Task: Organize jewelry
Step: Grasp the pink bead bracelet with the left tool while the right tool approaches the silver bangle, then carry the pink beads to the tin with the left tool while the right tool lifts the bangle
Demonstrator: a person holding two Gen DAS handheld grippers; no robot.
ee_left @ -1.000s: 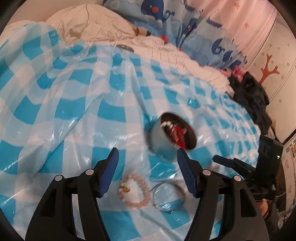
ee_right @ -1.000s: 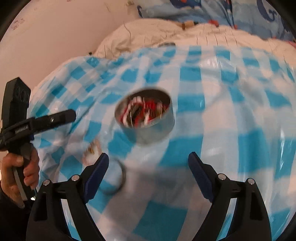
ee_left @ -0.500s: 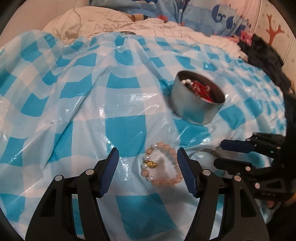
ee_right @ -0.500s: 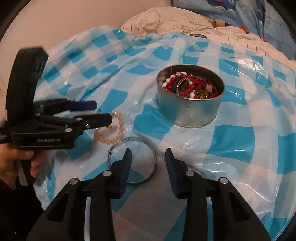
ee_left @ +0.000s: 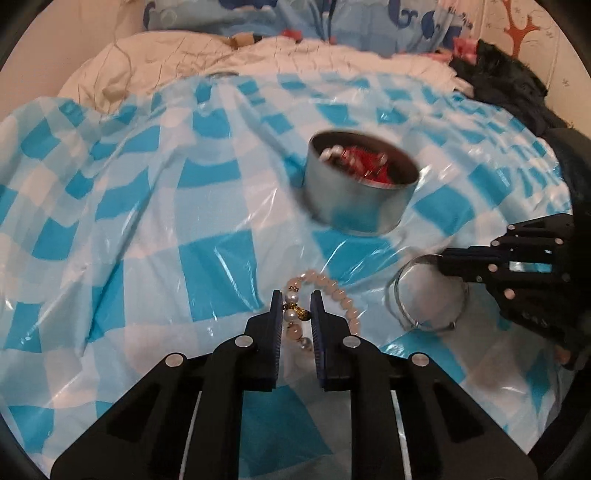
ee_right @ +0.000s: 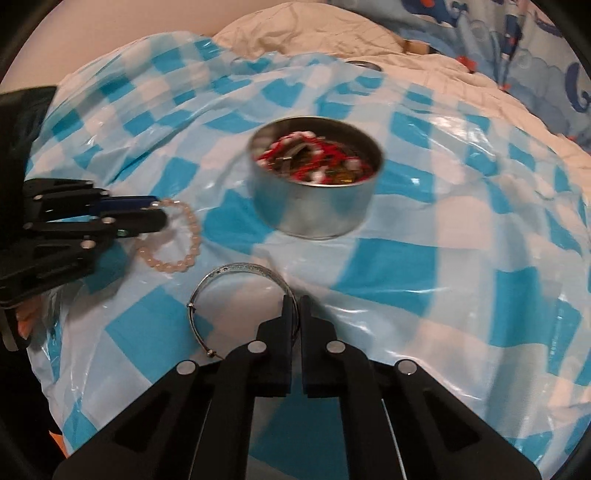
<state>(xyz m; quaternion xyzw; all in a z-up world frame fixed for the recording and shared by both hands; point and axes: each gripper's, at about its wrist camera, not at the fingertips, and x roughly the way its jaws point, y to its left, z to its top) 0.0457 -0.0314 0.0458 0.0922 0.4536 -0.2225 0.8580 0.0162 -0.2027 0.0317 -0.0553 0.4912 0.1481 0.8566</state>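
A round metal tin (ee_left: 360, 192) holding red and white jewelry stands on the blue checked plastic sheet (ee_left: 147, 221); it also shows in the right wrist view (ee_right: 314, 184). My left gripper (ee_left: 295, 299) is shut on a pink bead bracelet (ee_left: 343, 295) with a gold charm, seen too in the right wrist view (ee_right: 181, 236). My right gripper (ee_right: 294, 302) is shut on the rim of a thin silver bangle (ee_right: 221, 280), which also shows in the left wrist view (ee_left: 424, 295). Both pieces lie low on the sheet, in front of the tin.
The sheet covers a bed with a cream quilt (ee_left: 166, 55) and a blue whale-print pillow (ee_left: 332, 18) behind. A black garment (ee_left: 506, 85) lies at the far right. A small metal lid (ee_right: 364, 64) sits on the quilt edge.
Both grippers have closed: the left onto the bead bracelet, the right onto the silver bangle. Both have moved forward and lower toward the sheet.
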